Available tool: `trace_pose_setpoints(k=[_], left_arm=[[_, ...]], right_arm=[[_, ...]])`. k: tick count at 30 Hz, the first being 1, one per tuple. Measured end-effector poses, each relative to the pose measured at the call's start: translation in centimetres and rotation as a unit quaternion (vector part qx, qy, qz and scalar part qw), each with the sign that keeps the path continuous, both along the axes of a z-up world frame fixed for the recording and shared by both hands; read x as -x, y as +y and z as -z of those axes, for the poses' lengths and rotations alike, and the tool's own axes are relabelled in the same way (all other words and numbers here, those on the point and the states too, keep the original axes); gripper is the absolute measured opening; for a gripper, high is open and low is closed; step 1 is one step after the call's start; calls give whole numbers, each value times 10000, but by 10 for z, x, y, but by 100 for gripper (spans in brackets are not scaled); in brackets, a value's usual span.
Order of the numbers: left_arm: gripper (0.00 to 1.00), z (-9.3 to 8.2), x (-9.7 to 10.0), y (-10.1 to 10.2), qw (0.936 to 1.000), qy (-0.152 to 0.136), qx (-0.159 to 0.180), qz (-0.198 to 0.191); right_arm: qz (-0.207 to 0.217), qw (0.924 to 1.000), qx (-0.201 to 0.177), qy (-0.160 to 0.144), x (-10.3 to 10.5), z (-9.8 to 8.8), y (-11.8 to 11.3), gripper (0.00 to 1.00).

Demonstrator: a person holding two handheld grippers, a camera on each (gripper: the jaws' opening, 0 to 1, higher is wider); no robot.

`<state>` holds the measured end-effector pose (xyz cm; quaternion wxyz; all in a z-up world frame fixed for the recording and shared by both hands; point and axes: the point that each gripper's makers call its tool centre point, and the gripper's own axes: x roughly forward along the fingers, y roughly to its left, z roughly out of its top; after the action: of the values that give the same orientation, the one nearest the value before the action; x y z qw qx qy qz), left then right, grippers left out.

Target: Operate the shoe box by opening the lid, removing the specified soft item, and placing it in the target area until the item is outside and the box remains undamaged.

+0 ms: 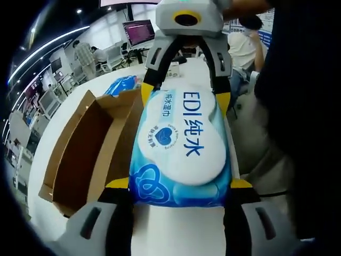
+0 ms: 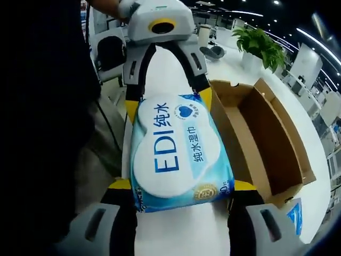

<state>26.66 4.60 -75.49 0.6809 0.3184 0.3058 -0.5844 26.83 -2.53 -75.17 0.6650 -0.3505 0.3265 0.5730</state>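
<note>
Left gripper [image 1: 181, 184] and right gripper [image 2: 181, 185] both pinch the wipes pack [image 1: 181, 144] from opposite ends, just beside the open shoe box [image 1: 85, 154] on the white table [image 1: 176, 229].

Grey grippers [image 1: 179, 184], black arms, yellow-tipped fingers [image 1: 118, 183]

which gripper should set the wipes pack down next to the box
Neither clearly: left gripper and right gripper each clamp an end of the wipes pack, beside the open box. Probably lower together.
</note>
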Motion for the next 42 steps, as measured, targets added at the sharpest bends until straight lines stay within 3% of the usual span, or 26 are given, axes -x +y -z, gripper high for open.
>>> trace_pose_setpoints(k=[5, 23, 29, 42], left_arm=[[68, 21, -4, -4, 9998, 94, -147, 30], [68, 52, -6, -17, 9996, 189, -181, -100], [69, 53, -8, -17, 9996, 190, -148, -160], [67, 44, -12, -8, 9998, 173, -23, -95]], right_arm=[[40, 9997, 218, 87, -3, 20, -6, 67], [-74, 9987, 494, 127, -7, 50, -21, 68], [-224, 9973, 699, 22, -9, 53, -28, 64], [-143, 9988, 422, 195, -6, 39, -25, 62]])
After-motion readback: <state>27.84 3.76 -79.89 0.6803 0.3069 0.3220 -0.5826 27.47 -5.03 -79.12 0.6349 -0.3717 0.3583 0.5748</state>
